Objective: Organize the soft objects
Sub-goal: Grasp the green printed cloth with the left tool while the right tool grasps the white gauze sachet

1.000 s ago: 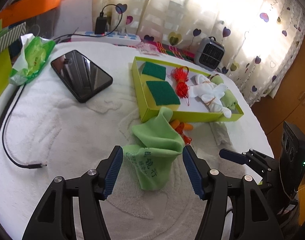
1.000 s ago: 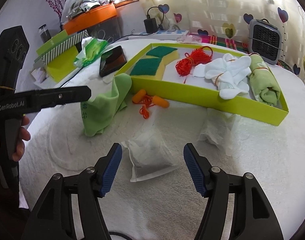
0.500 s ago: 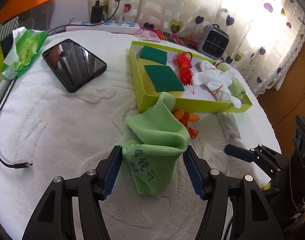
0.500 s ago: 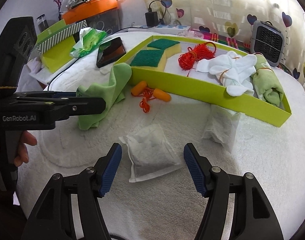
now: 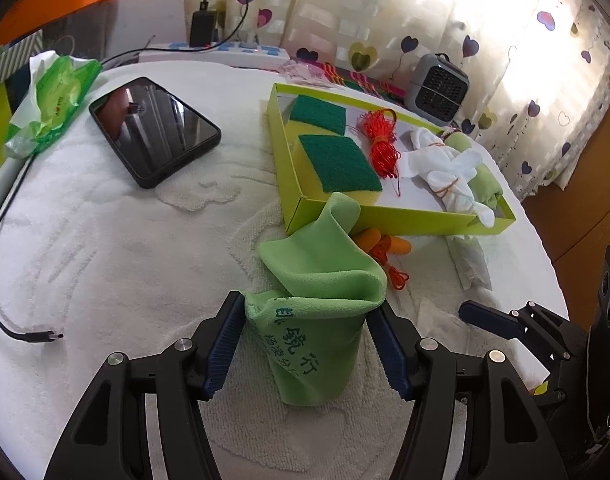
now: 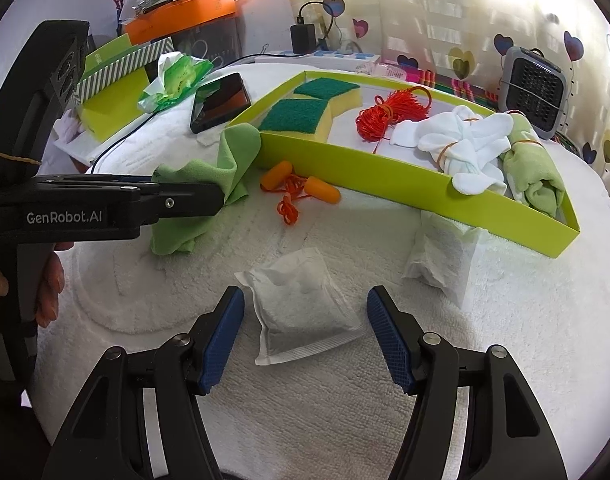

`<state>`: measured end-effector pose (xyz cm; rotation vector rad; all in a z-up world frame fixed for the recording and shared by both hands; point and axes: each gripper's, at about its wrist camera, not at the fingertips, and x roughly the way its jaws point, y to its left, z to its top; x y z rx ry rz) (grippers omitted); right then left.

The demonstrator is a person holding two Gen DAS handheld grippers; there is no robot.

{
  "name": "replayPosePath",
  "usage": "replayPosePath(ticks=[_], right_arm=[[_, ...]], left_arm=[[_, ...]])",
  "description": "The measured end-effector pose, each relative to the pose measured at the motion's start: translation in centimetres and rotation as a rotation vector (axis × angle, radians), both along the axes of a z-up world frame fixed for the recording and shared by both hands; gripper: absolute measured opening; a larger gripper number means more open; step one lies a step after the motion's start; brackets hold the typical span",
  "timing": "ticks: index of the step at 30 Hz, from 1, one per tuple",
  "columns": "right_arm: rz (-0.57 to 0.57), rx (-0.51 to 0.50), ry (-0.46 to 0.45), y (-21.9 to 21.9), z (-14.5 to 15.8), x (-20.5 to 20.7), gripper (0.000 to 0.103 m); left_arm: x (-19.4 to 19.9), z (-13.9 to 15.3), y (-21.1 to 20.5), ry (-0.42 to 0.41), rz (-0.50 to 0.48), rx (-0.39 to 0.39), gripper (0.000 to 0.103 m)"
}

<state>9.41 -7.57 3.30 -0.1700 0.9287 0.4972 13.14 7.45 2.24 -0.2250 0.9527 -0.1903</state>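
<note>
A green cloth (image 5: 317, 300) lies crumpled on the white towel, one corner leaning on the lime tray (image 5: 389, 222). My left gripper (image 5: 311, 346) is open with its fingers on either side of the cloth's near end. It also shows in the right wrist view (image 6: 177, 200) beside the cloth (image 6: 225, 160). My right gripper (image 6: 305, 340) is open around a white sachet (image 6: 301, 308). The tray (image 6: 365, 172) holds two sponges (image 6: 297, 114), red string (image 6: 389, 114), white socks (image 6: 461, 140) and a rolled green cloth (image 6: 533, 172).
Orange corded earplugs (image 6: 297, 192) lie in front of the tray. A second white sachet (image 6: 441, 256) leans on the tray's wall. A phone (image 5: 153, 130), a green tissue pack (image 5: 53, 100), a cable (image 5: 9, 280), a power strip and a small grey fan (image 5: 439, 90) stand around.
My left gripper has moved forward, so the green cloth now sits between its fingers. My right gripper has edged closer to the white sachet.
</note>
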Motion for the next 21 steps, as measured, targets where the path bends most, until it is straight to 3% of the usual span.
replayPosePath(ticks=[8,21], right_arm=[[-0.032,-0.002,-0.007,-0.53,0.13,0.09,0.046],[-0.051,0.000,-0.015,-0.79,0.18,0.11,0.036]], left_arm=[[0.01,-0.10,0.35,-0.005,0.026,0.019,0.032],[-0.25,0.01,0.48,-0.015,0.036,0.030,0.017]])
